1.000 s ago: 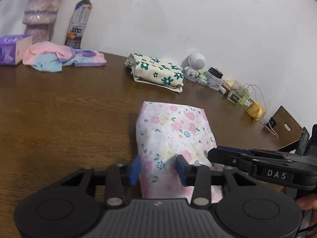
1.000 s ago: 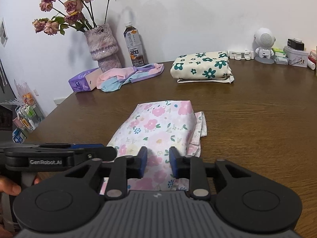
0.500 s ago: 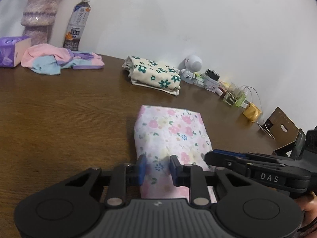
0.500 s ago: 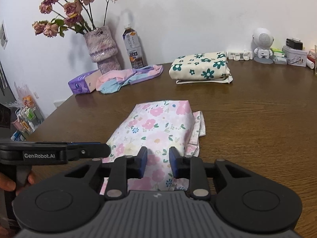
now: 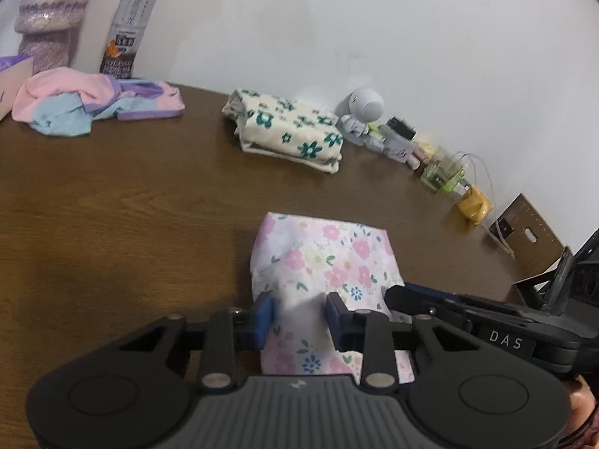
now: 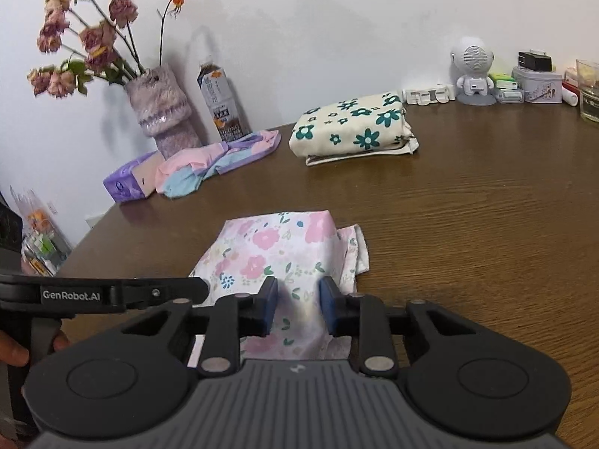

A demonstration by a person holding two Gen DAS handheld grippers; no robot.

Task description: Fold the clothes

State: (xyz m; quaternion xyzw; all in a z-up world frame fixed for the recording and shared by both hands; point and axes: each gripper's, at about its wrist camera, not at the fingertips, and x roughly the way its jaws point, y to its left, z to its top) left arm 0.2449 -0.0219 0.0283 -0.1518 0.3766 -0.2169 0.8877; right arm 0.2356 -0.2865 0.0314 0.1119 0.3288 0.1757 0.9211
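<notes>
**Tongs on the pink floral cloth**

Cloth (image 5: 329,262) with pink flowers lies folded into a thick packet on the brown worktop (image 5: 112,205), near its front edge. Both tongs are on its near end, side by side. The left tongs (image 5: 299,316) have their blue pads set apart, and a raised ridge of the fabric stands between them; the pads look to be touching that ridge on both sides, so they are pinching the cloth. The right tongs (image 6: 298,308) show the same thing: a bunched fold of the fabric rises between the blue pads and is gripped there. In the right view a lower layer sticks out on the packet's right side (its edges do not line up with the top layer).

Further back on the worktop sits a second folded bundle (image 6: 352,127), cream with green flowers, well apart from the pink one. A loose heap of pink, blue and purple clothes (image 5: 90,104) lies to the left by the wall, touching a purple tissue box (image 6: 127,183). Behind them stand a fuzzy vase (image 6: 161,112) of dried roses and a tea bottle (image 5: 129,26). A small white robot figure (image 6: 472,71) and some small jars and tins line the wall to the right. Part of a hand (image 6: 15,351) shows at the left edge of the right view, on the left tongs' handle.
</notes>
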